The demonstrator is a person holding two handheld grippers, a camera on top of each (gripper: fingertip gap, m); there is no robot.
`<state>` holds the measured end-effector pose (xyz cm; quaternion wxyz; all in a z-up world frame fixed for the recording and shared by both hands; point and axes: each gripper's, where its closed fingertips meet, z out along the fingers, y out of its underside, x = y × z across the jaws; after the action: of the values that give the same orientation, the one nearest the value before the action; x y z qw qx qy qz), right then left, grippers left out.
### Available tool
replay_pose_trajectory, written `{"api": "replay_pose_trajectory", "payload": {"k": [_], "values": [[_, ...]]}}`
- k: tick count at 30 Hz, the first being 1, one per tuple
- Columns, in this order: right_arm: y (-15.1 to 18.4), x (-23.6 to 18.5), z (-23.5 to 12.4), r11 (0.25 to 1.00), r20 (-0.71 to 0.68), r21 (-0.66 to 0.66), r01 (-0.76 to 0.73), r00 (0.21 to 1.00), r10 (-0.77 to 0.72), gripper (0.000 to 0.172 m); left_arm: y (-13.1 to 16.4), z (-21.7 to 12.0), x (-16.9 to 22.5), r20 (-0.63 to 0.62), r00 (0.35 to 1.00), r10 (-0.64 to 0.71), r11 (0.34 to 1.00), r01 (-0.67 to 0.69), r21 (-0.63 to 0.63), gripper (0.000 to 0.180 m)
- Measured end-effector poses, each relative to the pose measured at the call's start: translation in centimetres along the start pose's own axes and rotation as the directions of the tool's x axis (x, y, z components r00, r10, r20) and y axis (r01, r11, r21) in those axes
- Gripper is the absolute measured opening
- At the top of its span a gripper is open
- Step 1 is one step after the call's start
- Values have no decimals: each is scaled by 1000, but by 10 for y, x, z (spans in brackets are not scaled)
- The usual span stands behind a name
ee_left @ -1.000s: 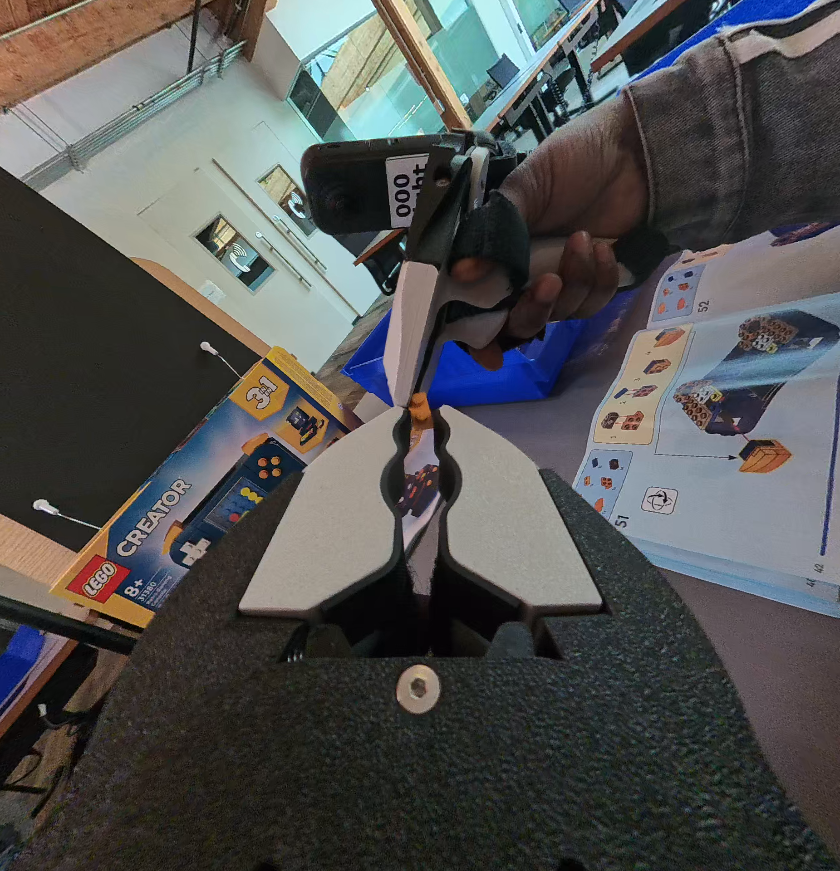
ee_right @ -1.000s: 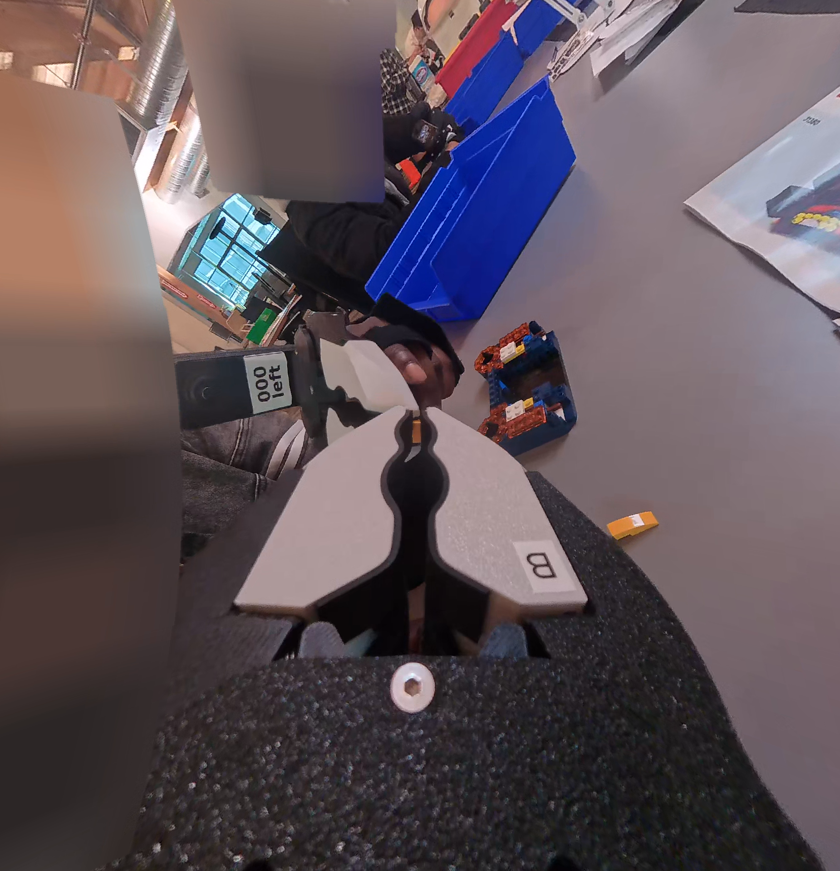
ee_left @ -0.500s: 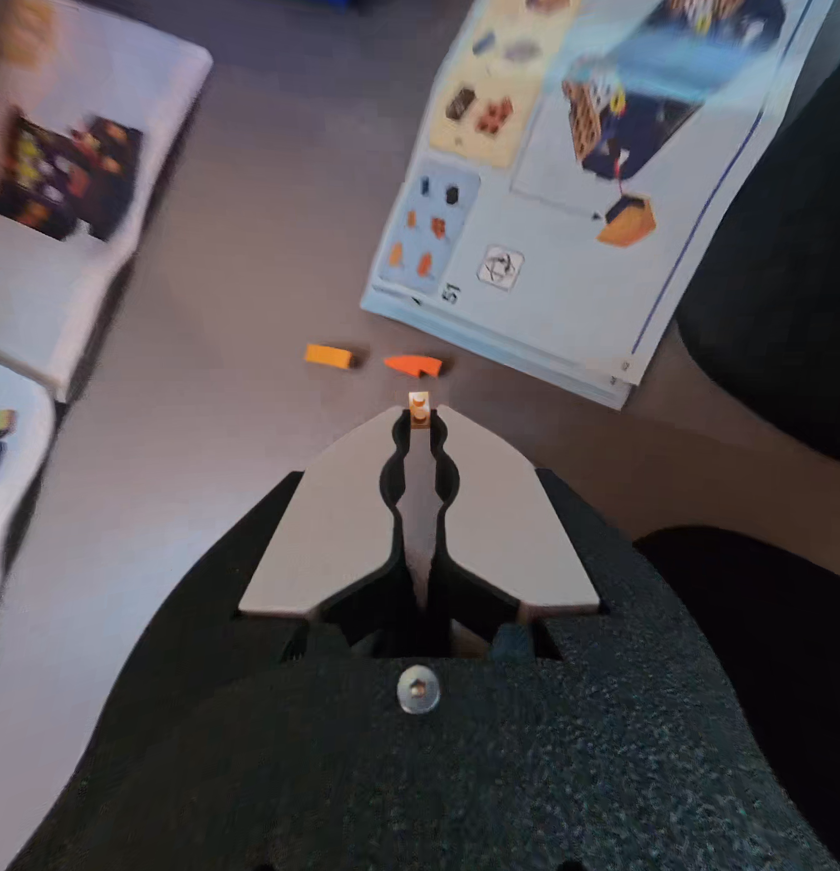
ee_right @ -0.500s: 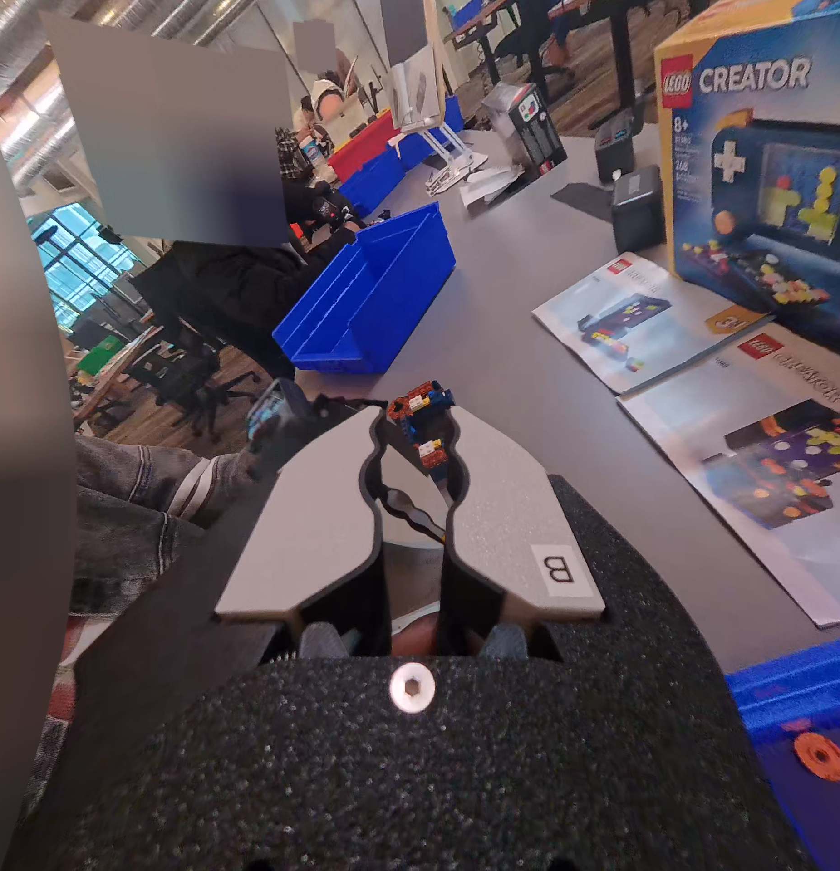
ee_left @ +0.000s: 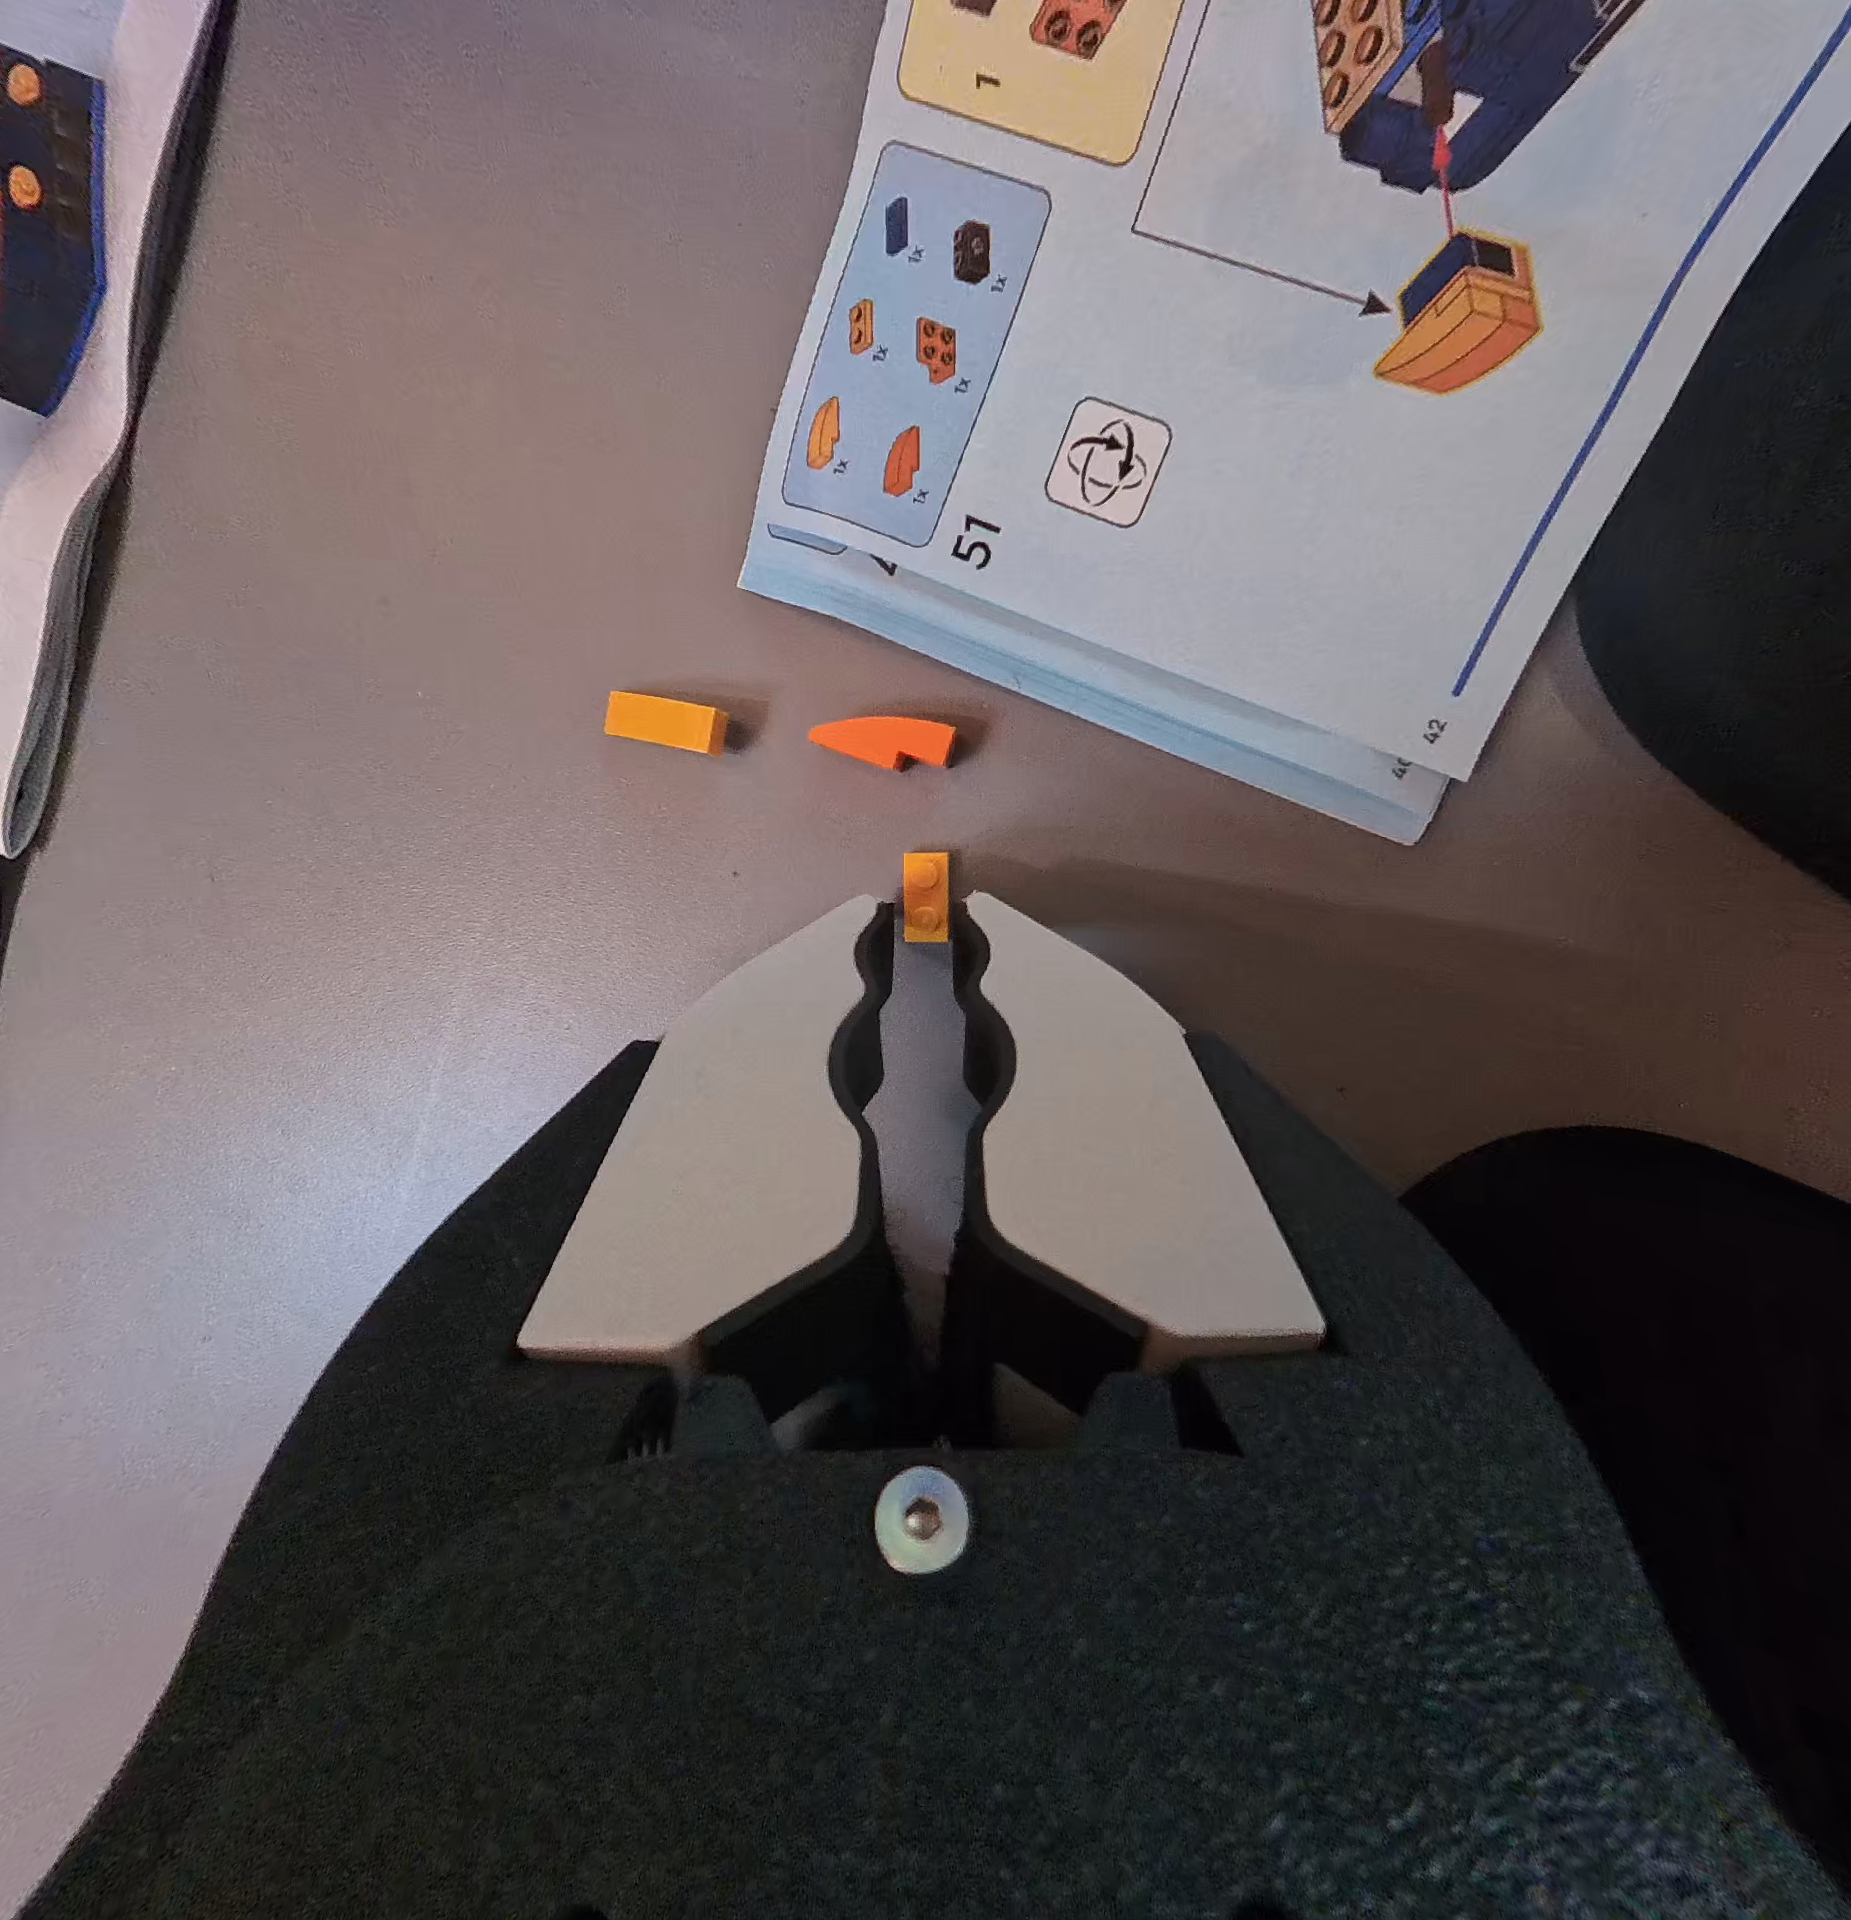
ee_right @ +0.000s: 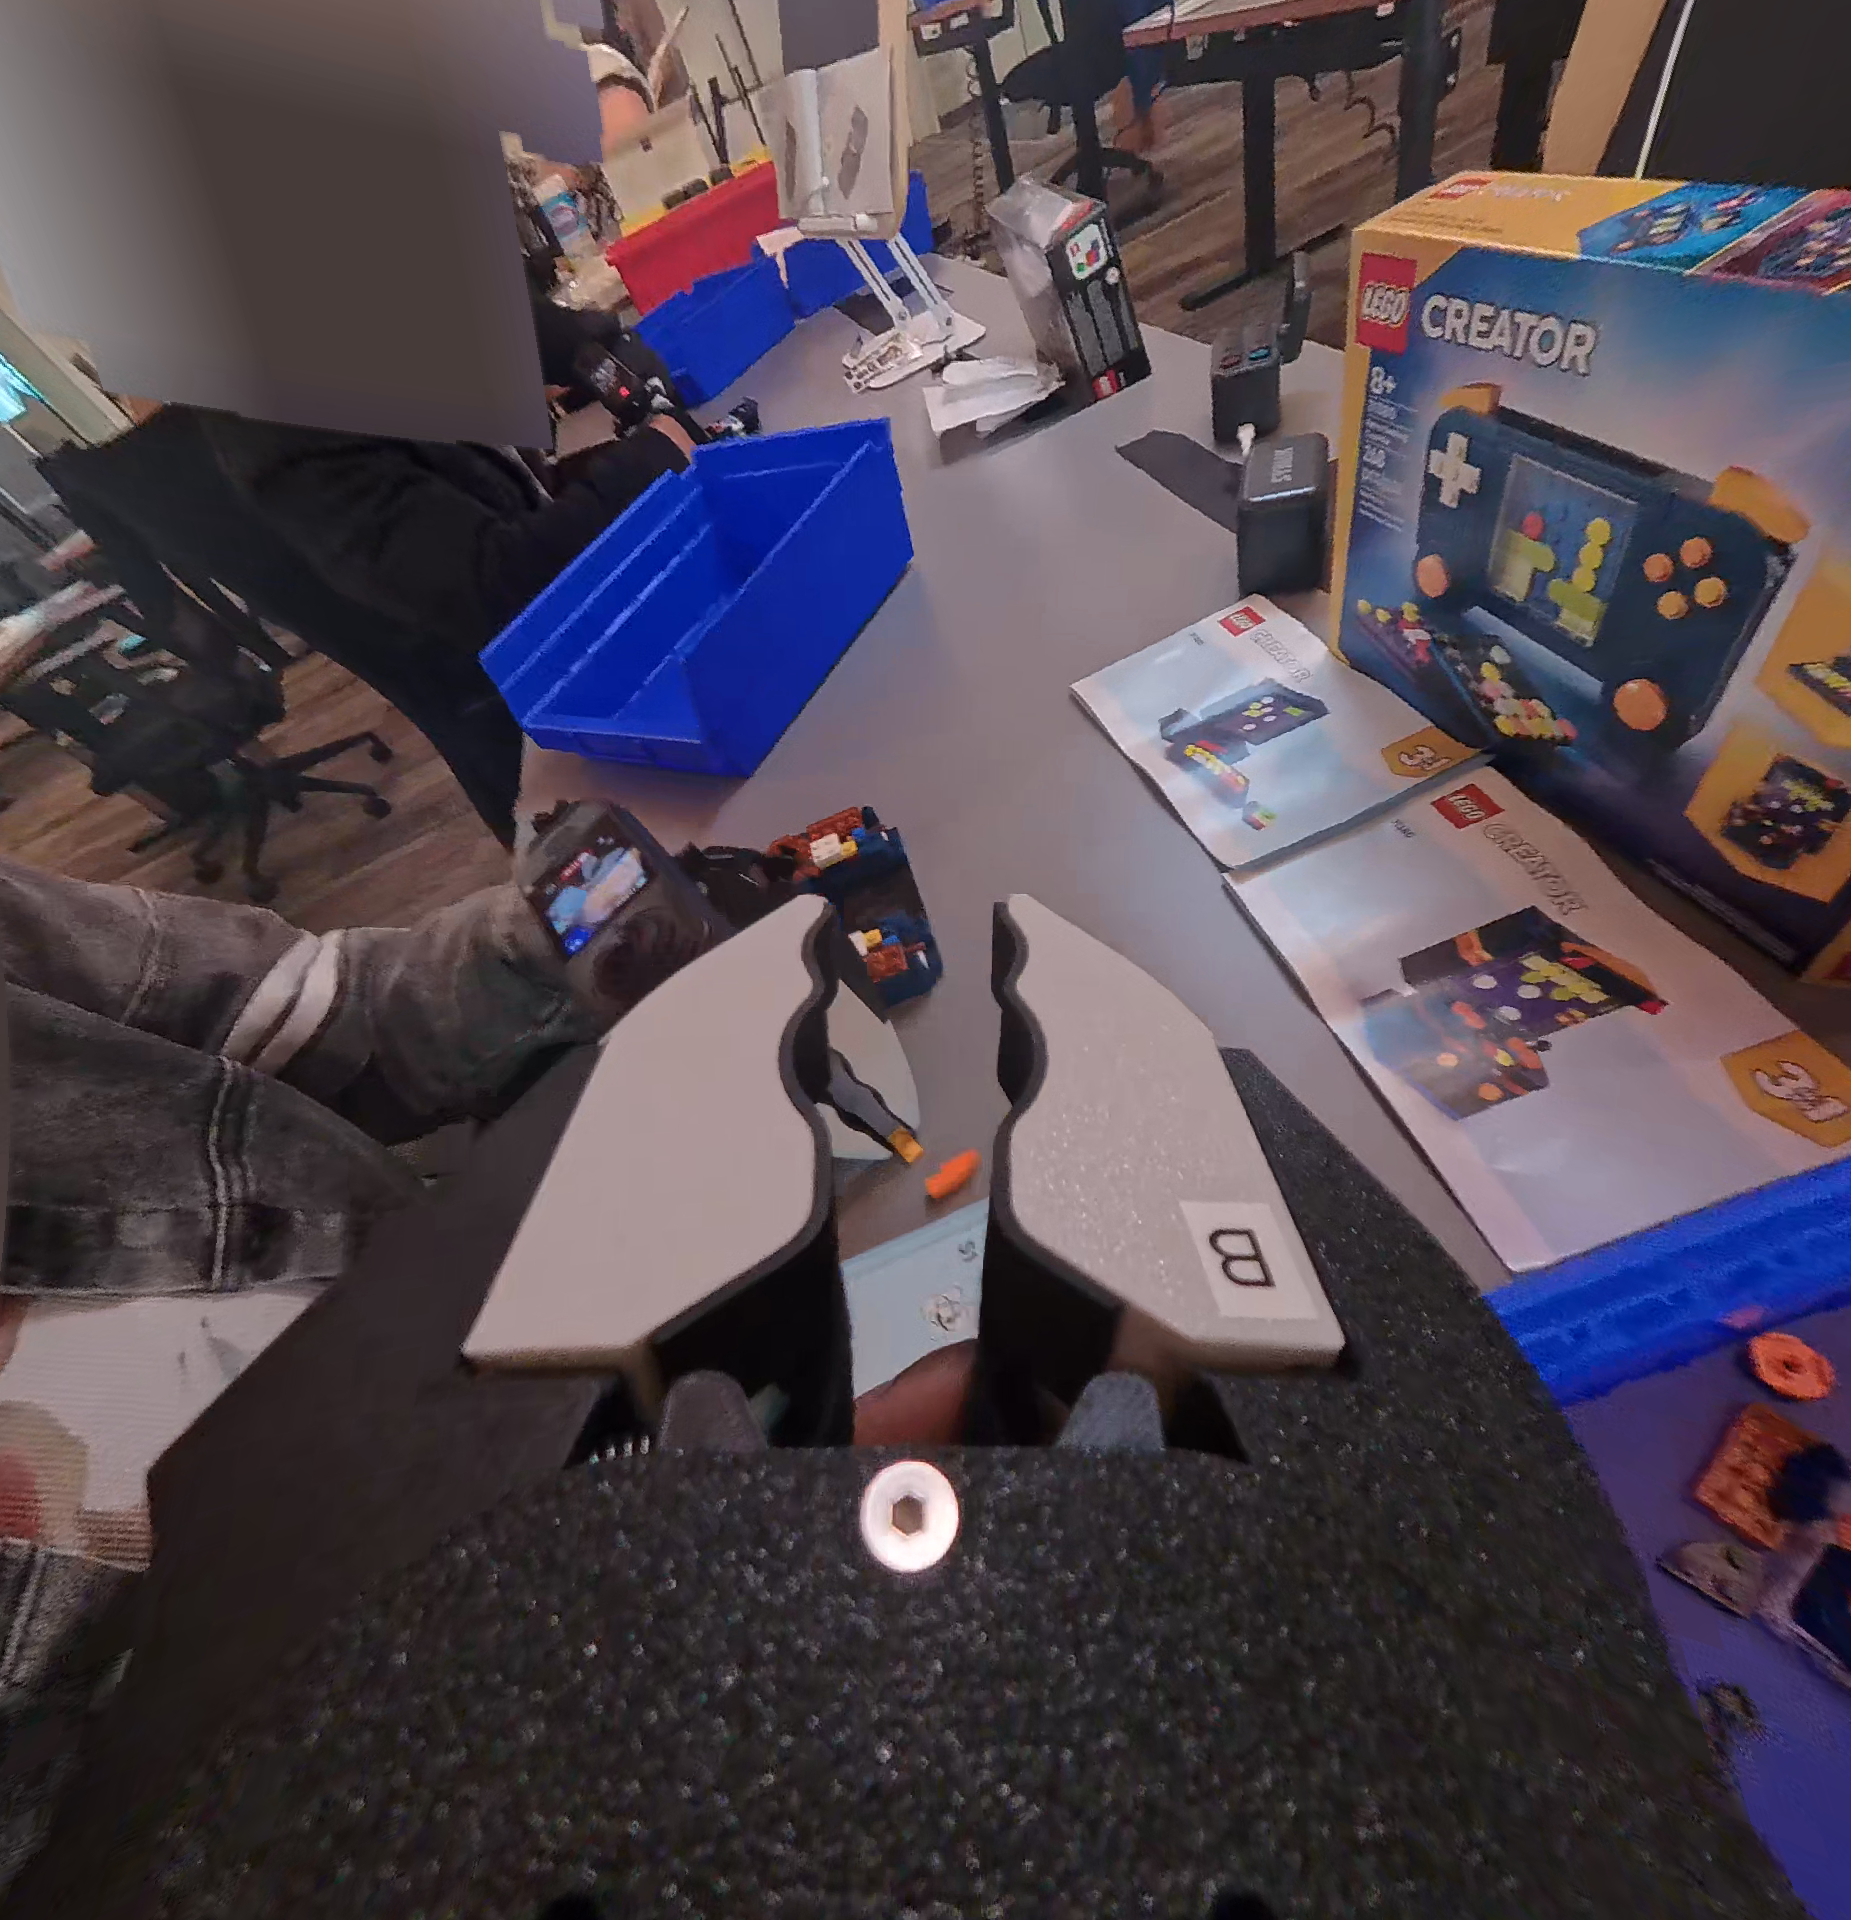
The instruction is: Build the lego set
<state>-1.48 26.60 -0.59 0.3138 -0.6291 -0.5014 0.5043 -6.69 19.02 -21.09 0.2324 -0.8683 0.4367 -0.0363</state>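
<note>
Seen from the right gripper [ee_right: 910, 914], whose two grey fingers [ee_right: 1097, 1091] stand apart with nothing between them. Just ahead on the grey tabletop [ee_right: 1014, 644] sits a partly built blue brick model [ee_right: 869, 894]. A blue bin [ee_right: 713, 603] lies at eleven o'clock, two booklets [ee_right: 1523, 1018] at two o'clock.

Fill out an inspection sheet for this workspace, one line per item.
Surface: grey table.
Job's things: yellow-orange plate; orange curved piece; yellow-orange tile; partly built brick model.
Clutter: open instruction booklet, closed booklets, set box, blue bin.
Grippers: left claw closed on the plate; right claw open, bare.
Cables: nothing seen.
Surroundings: office chairs, further desks, a seated person.
</note>
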Motion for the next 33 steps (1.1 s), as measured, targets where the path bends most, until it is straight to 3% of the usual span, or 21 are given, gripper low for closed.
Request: {"api": "replay_pose_trajectory", "payload": {"k": [6,9,14,17,19,22,26,33], "values": [[13,9,-13,981,-126,-137,141,979,-158,40,-6,-3,0,-21,1000,-9,999,10,51,14],[11,18,-21,967,-223,-172,189,948,-225,38,-22,-13,-14,53,998,-37,986,27,167,19],[19,47,-46,945,-383,-274,180,881,-279,21,-70,-60,-46,265,957,-116,828,-55,558,18],[29,72,-68,935,-484,-337,110,832,-272,13,-83,-70,-47,265,952,-154,741,-66,668,18],[31,79,-77,939,-503,-332,85,826,-253,0,-87,-73,-50,288,941,-177,703,-84,706,18],[31,84,-86,953,-509,-298,55,835,-207,0,-90,-77,-50,332,928,-167,667,-142,732,5],[43,98,-101,943,-540,-333,11,818,-200,0,-92,-73,-40,241,961,-137,657,-94,748,0],[92,132,-105,878,-557,-445,-177,823,-117,15,-90,-70,-46,308,943,-130,663,-148,734,2]]}}
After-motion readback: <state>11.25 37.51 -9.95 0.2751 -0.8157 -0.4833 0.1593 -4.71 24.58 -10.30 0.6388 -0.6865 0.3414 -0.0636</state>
